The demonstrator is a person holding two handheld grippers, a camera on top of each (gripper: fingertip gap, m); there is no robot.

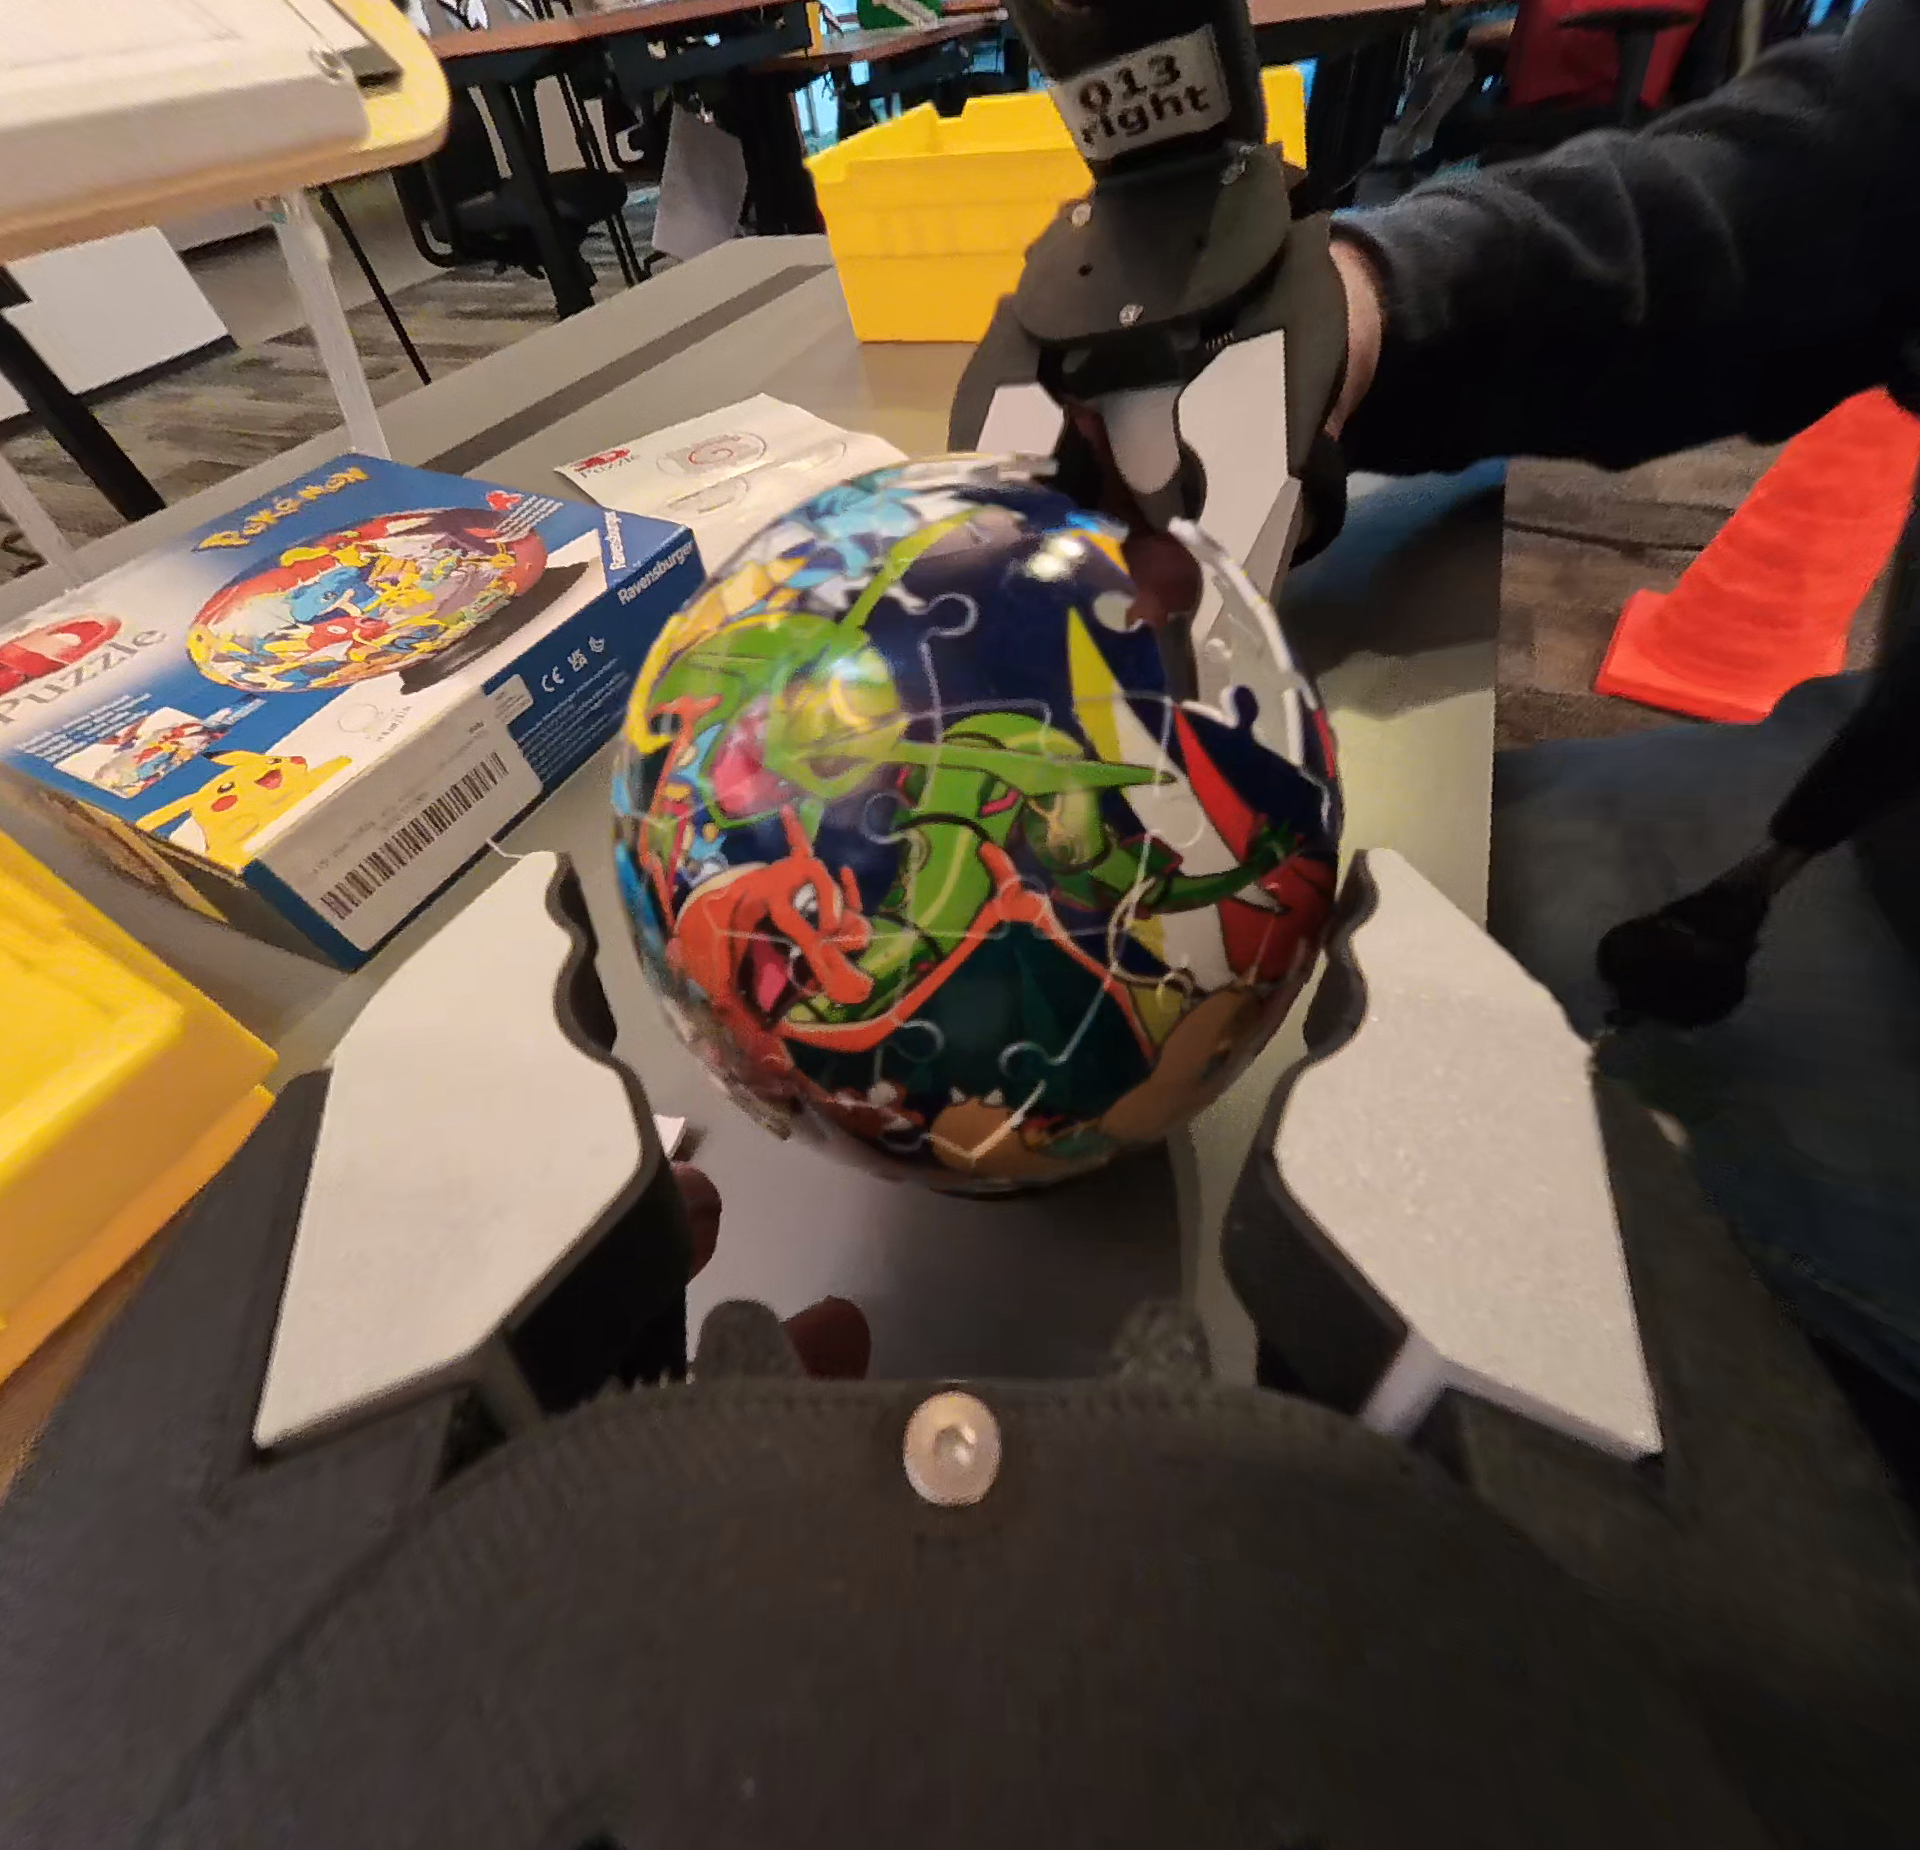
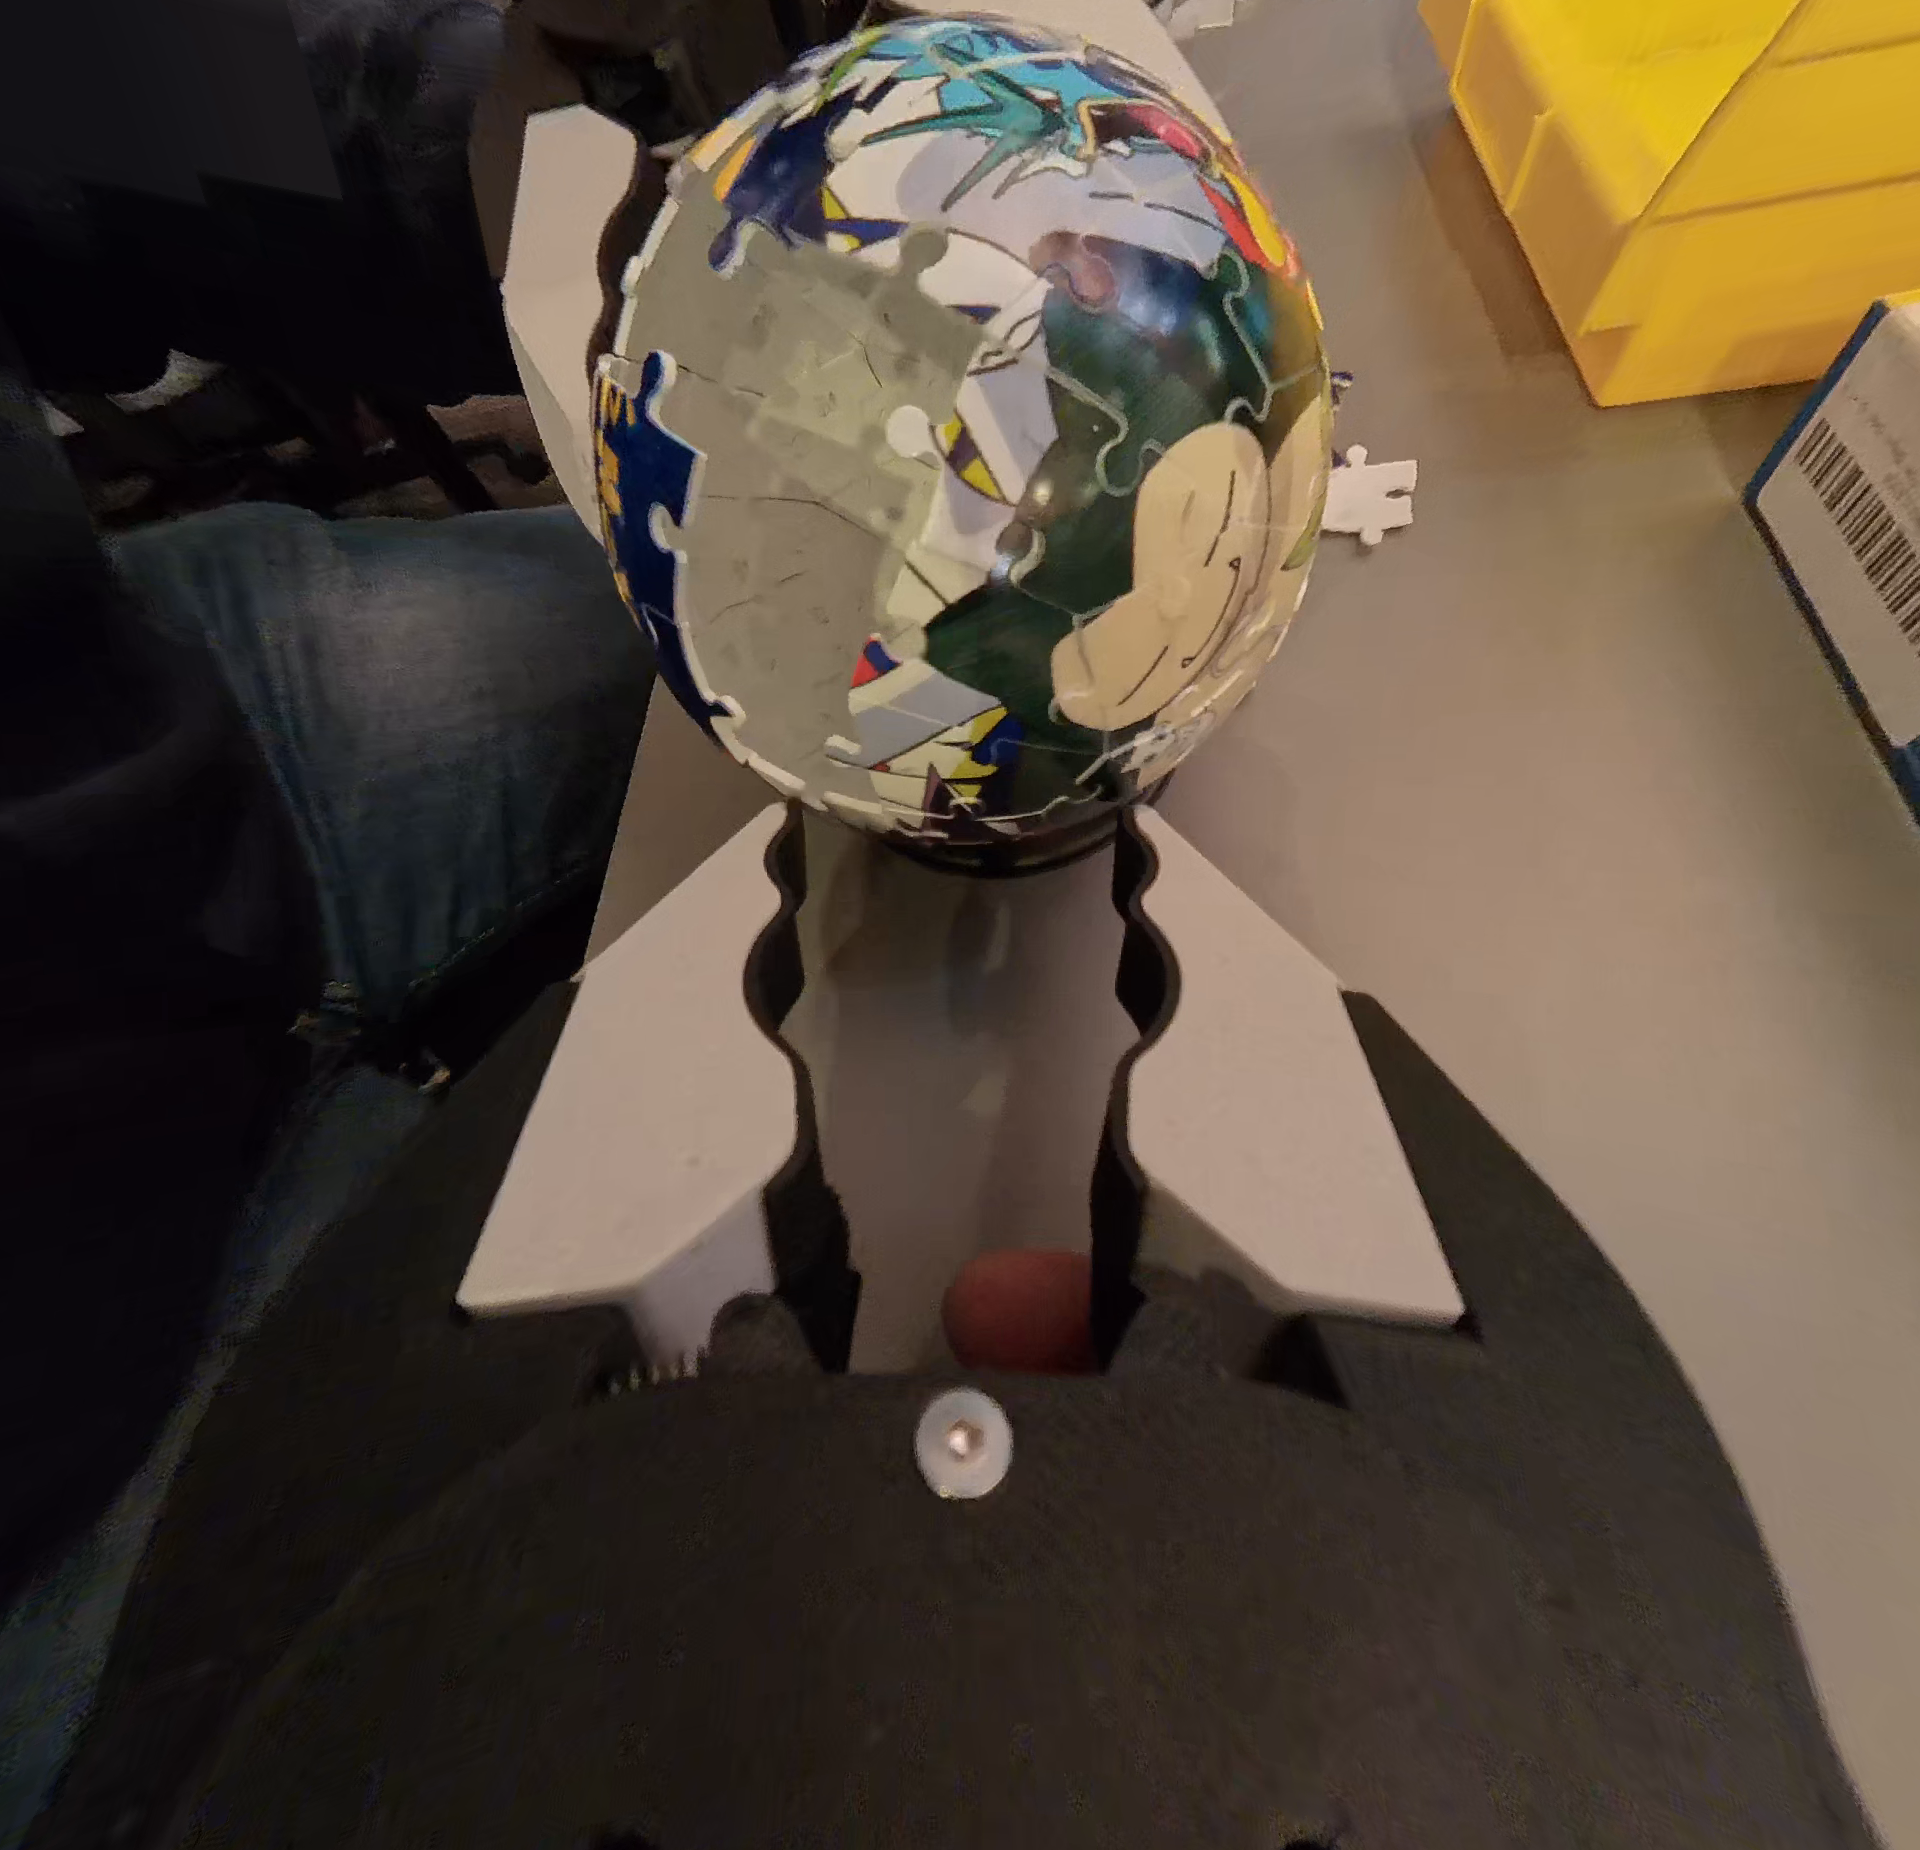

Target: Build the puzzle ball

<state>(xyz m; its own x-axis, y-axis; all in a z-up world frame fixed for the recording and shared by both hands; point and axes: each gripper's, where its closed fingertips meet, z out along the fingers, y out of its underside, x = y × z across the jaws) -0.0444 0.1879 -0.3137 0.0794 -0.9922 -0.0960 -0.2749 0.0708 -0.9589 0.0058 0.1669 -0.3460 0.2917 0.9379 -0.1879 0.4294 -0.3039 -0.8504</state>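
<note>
The puzzle ball point(image 1: 977, 824), glossy with colourful cartoon pictures, stands on a small black base point(image 2: 997, 855) on the grey table point(image 2: 1455, 865). In the right wrist view the ball point(image 2: 1143, 398) has a large gap point(image 2: 810, 470) on its near left side that shows the grey inside. My left gripper point(image 1: 961, 886) is spread wide and closed on the ball's two sides; one of its fingers point(image 2: 551, 242) shows behind the ball. My right gripper point(image 2: 956, 844) is open and empty, its tips just short of the ball's base. In the left wrist view it point(image 1: 1143, 512) sits at the ball's far upper side.
A blue puzzle box point(image 1: 343, 678) lies left of the ball, with a paper sheet point(image 1: 717, 460) behind it. Yellow bins stand at the back point(image 1: 935, 231) and near left point(image 1: 94, 1073). A loose white piece point(image 2: 1371, 496) lies beside the ball. A person's legs point(image 2: 395, 709) are at the table edge. The grippers' ends are close to 8 cm from one another. The loose white piece point(image 2: 1371, 496) is about 10 cm from my left fingertips.
</note>
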